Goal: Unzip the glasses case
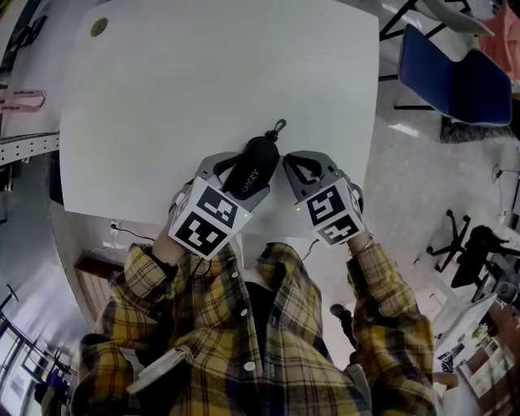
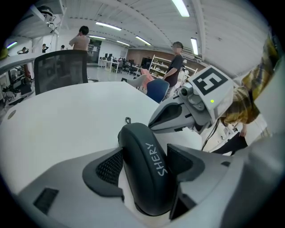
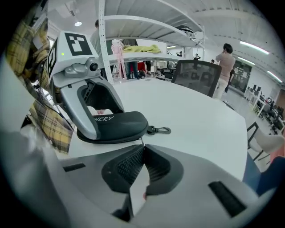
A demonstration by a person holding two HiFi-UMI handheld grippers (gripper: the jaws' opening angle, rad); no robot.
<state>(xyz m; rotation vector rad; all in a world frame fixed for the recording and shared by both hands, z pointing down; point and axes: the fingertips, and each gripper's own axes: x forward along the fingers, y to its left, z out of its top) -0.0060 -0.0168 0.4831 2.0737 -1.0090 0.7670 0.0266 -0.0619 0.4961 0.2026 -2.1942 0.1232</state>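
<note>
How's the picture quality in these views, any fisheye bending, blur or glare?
Head view: flat, even light; the table looks near-white, with barely a shadow by the glasses case. Left gripper view: heavy fisheye bending, case lettering sharp, ceiling lights blown out. Right gripper view: same bending; the right gripper, shut on the zipper pull, blurs near the lens.

The desk (image 1: 203, 73) has a plain white top with rounded corners. A round cable hole (image 1: 98, 27) sits in its far-left corner. One black glasses case (image 1: 252, 166) rests on the top close to the near edge, with its clip (image 1: 279, 127) pointing toward the desk's middle.
</note>
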